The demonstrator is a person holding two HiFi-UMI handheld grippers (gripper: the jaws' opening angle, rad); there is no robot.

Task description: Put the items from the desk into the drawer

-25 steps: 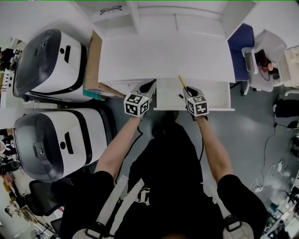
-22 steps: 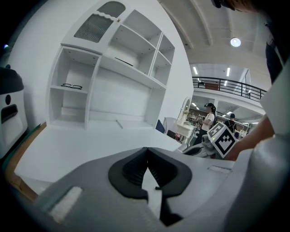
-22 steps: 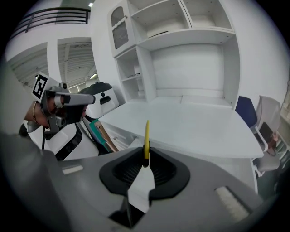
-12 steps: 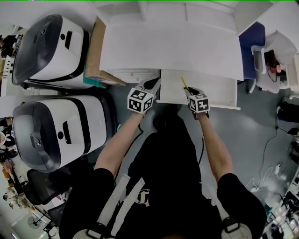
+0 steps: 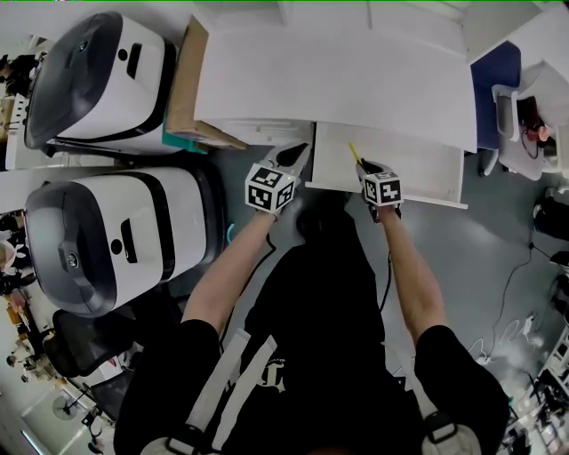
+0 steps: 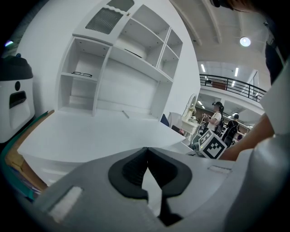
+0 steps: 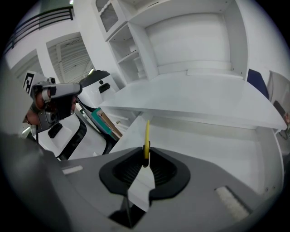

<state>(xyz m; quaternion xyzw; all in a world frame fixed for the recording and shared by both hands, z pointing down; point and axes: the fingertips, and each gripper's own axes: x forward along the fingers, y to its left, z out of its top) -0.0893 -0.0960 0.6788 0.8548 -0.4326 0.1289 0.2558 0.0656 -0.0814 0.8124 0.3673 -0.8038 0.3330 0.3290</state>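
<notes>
A yellow pencil [image 7: 146, 136] [image 5: 354, 153] is clamped upright-tilted in the jaws of the right gripper [image 7: 146, 156] [image 5: 364, 166] over the left part of the open drawer [image 5: 418, 169] under the worktop's [image 5: 338, 89] front edge, while the left gripper [image 6: 146, 152] [image 5: 298, 156], jaws together on nothing, is seen beside the drawer's left front corner.

The near end of the yellow pencil [image 7: 146, 133] is hidden inside the grip of the right gripper [image 7: 146, 153]. In the head view, that gripper's marker cube covers the same end. The far part of the drawer [image 5: 418, 171] is hidden under the table [image 5: 338, 89]. The shelf unit [image 5: 373, 11] is cut off by the top edge. A thin dark object [image 6: 82, 74] on the left shelf is too small to identify.
</notes>
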